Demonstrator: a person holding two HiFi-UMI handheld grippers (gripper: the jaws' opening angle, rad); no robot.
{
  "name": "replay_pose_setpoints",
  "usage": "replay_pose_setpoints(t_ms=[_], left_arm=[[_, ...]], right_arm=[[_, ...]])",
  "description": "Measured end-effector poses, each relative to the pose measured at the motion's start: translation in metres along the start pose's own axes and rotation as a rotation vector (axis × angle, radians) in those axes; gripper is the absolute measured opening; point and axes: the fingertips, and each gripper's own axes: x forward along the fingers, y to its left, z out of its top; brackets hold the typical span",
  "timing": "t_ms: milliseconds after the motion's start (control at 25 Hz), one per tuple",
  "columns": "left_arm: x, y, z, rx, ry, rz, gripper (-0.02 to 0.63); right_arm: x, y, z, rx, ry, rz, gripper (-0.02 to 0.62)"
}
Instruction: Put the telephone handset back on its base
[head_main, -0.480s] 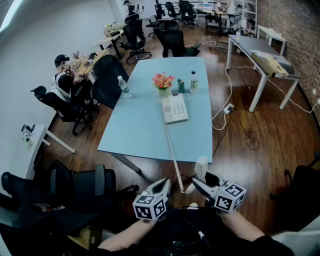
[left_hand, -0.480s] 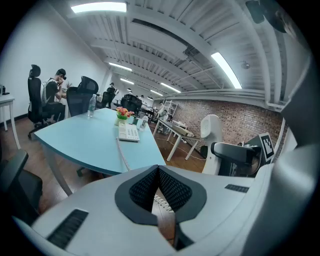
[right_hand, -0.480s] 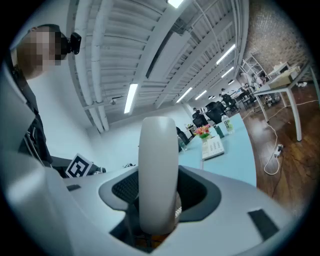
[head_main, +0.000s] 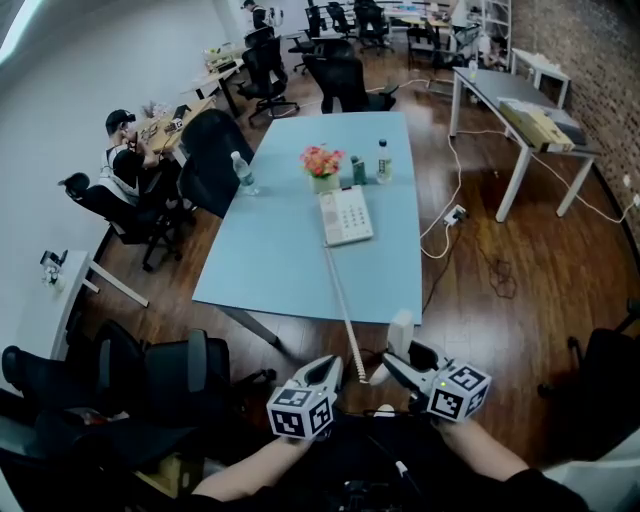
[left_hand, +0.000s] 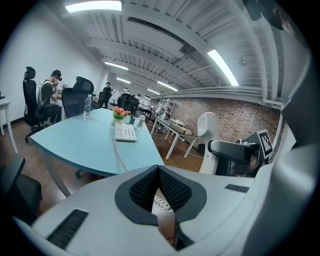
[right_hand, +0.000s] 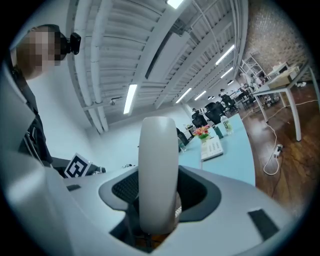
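Almost nothing has changed in the last half second. The right tongs (head_main: 398, 365) still hold the handset (head_main: 401, 333) upright at the bottom of the head view, in the same spot as before. The left tongs (head_main: 328, 368) still hang just beside them at 9 o'clock. The only difference is that the counter (head_main: 290, 250) and everything on it now sit a touch higher and further left in the head view. That looks like a small shift of the head rather than any move of the hands.

In the right gripper view the jaws are clamped on the lower part of the handset, and its rounded end rises straight up between them. In the left gripper view the jaws are closed with nothing in them, and only a bit of the coiled cord (head_main: 340, 290) shows through the gap beneath.

The handset is off the counter, short of its near edge and well apart from the base (head_main: 346, 215), which lies at about 11 o'clock from it, near the middle of the counter. The cord runs taut between the two.

For the task, this means the carry has not begun. The grip looks settled, but the whole reach over the counter to the cradle is still to come.
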Motion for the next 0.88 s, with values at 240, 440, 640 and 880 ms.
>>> replay_pose_setpoints(t_ms=[240, 440, 640, 880], left_arm=[[0.001, 0.003, 0.0, -0.009, -0.001, 0.004, 0.0], [0.001, 0.003, 0.003, -0.002, 0.0, 0.005, 0.0], [0.002, 0.006, 0.004, -0.015, -0.002, 0.011, 0.0], [0.003, 0.019, 0.009, -0.028, 0.006, 0.015, 0.0]], right_arm=[[0.003, -0.001, -0.001, 0.001, 0.006, 0.005, 0.242], [0.006, 0.0, 0.003, -0.001, 0.007, 0.006, 0.242], [0.01, -0.002, 0.001, 0.011, 0.01, 0.018, 0.242], [0.023, -0.002, 0.004, 0.013, 0.019, 0.015, 0.242]])
